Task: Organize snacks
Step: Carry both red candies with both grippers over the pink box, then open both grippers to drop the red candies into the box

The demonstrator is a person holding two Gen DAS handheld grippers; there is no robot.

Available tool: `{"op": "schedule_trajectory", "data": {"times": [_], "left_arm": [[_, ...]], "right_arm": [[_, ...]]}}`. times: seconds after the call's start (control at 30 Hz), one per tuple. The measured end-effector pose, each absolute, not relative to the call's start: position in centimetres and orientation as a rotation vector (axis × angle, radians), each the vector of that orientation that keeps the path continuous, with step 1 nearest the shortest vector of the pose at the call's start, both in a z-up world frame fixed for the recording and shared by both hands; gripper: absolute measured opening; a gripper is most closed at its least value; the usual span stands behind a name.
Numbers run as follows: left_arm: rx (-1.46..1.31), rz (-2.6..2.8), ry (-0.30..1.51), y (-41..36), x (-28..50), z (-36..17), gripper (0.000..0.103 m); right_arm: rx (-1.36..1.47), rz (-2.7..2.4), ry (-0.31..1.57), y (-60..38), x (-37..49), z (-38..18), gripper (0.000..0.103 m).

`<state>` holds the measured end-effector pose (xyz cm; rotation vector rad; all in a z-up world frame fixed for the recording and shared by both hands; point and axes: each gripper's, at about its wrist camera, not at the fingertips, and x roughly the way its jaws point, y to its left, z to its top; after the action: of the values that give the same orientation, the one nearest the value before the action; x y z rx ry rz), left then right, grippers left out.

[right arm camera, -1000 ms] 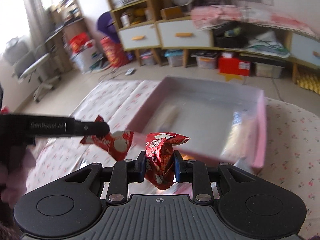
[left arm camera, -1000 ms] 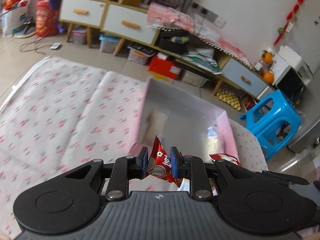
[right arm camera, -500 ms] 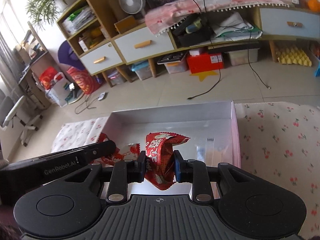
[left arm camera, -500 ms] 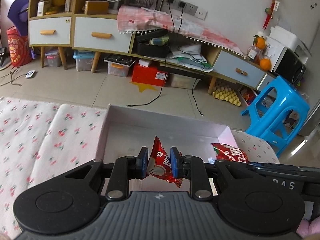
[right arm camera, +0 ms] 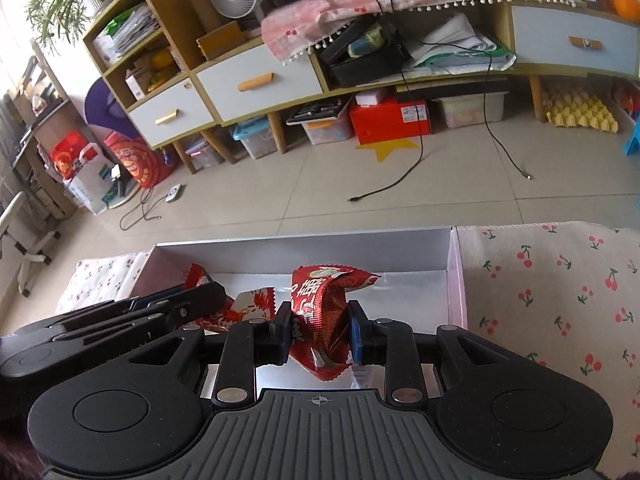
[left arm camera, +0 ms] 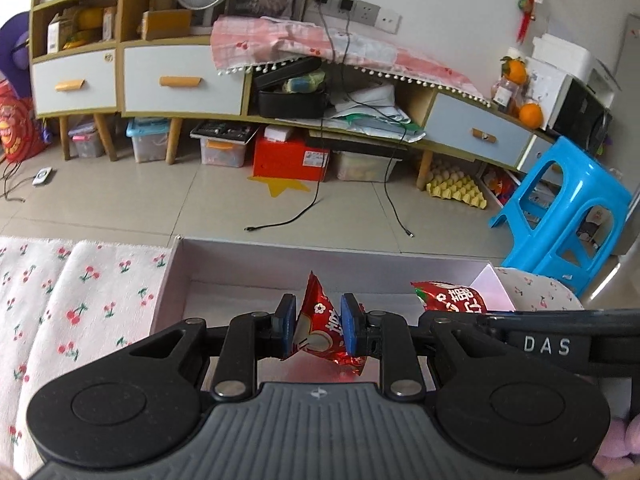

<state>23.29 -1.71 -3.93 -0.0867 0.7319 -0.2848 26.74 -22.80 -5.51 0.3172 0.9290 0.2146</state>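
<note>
My left gripper [left arm camera: 316,312] is shut on a red snack packet [left arm camera: 317,300], held over the inside of an open pink-walled box [left arm camera: 320,256] with a silvery floor. To its right, the other red packet [left arm camera: 448,298] pokes out above the right gripper's arm [left arm camera: 540,344]. In the right wrist view my right gripper [right arm camera: 318,316] is shut on a crumpled red snack packet [right arm camera: 320,292] over the same box [right arm camera: 300,248]. The left gripper's fingers [right arm camera: 180,304] reach in from the left with their red packet [right arm camera: 248,304].
A cherry-print cloth [left arm camera: 80,300] covers the surface on both sides of the box [right arm camera: 560,280]. Beyond the box lie tiled floor with loose cables [left arm camera: 312,204], a low cabinet with drawers [left arm camera: 180,80], and a blue plastic stool [left arm camera: 560,208].
Both grippers have swung from beside the box to over its inside and sunk lower. Each still holds its red packet. The views now face the cabinet squarely.
</note>
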Motion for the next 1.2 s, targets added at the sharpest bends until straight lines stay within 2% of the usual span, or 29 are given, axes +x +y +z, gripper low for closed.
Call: {"op": "schedule_trajectory", "data": {"times": [0.1, 0.17, 0.2, 0.27, 0.37, 0.5, 0.6, 0.7, 0.8, 0.87, 0.93, 1.03, 1.2], "left_arm": [[-0.071, -0.282, 0.729, -1.7, 23.4, -4.0, 0.024], [-0.063, -0.267, 0.726, -1.6, 23.5, -3.9, 0.026], [-0.063, -0.263, 0.726, -1.6, 23.6, -3.9, 0.029], [-0.073, -0.270, 0.729, -1.4, 23.6, -3.8, 0.042], [-0.076, -0.260, 0.729, -1.1, 23.4, -3.6, 0.052], [-0.073, -0.257, 0.742, -0.9, 23.2, -3.3, 0.058], [-0.073, -0.255, 0.747, -0.6, 22.6, -2.7, 0.067], [-0.072, -0.235, 0.733, -0.5, 21.8, -1.9, 0.073], [-0.064, -0.237, 0.730, -0.4, 20.8, -1.1, 0.081], [-0.059, -0.235, 0.726, -0.5, 20.1, -0.6, 0.088], [-0.056, -0.235, 0.728, -0.5, 19.4, -0.3, 0.091], [-0.042, -0.230, 0.735, -0.7, 18.4, 0.2, 0.095], [-0.011, -0.210, 0.753, -0.8, 16.3, 0.5, 0.099]], "right_arm": [[0.318, 0.223, 0.930, -22.8, 27.1, -5.6, 0.031], [0.316, 0.221, 0.932, -22.7, 27.2, -5.6, 0.040], [0.320, 0.219, 0.932, -22.7, 27.1, -5.6, 0.047], [0.334, 0.220, 0.922, -22.9, 27.0, -5.4, 0.052], [0.328, 0.218, 0.919, -23.0, 26.9, -5.0, 0.052], [0.326, 0.212, 0.918, -23.2, 26.4, -4.0, 0.052], [0.333, 0.212, 0.908, -23.3, 25.7, -2.8, 0.062], [0.326, 0.219, 0.897, -23.4, 24.7, -1.5, 0.063], [0.327, 0.224, 0.888, -23.6, 23.6, -0.2, 0.069], [0.332, 0.224, 0.882, -23.7, 22.9, 0.6, 0.070], [0.333, 0.224, 0.880, -23.7, 22.2, 1.3, 0.071], [0.322, 0.224, 0.873, -23.6, 20.7, 2.4, 0.079], [0.295, 0.240, 0.867, -23.1, 17.8, 3.5, 0.084]]}}
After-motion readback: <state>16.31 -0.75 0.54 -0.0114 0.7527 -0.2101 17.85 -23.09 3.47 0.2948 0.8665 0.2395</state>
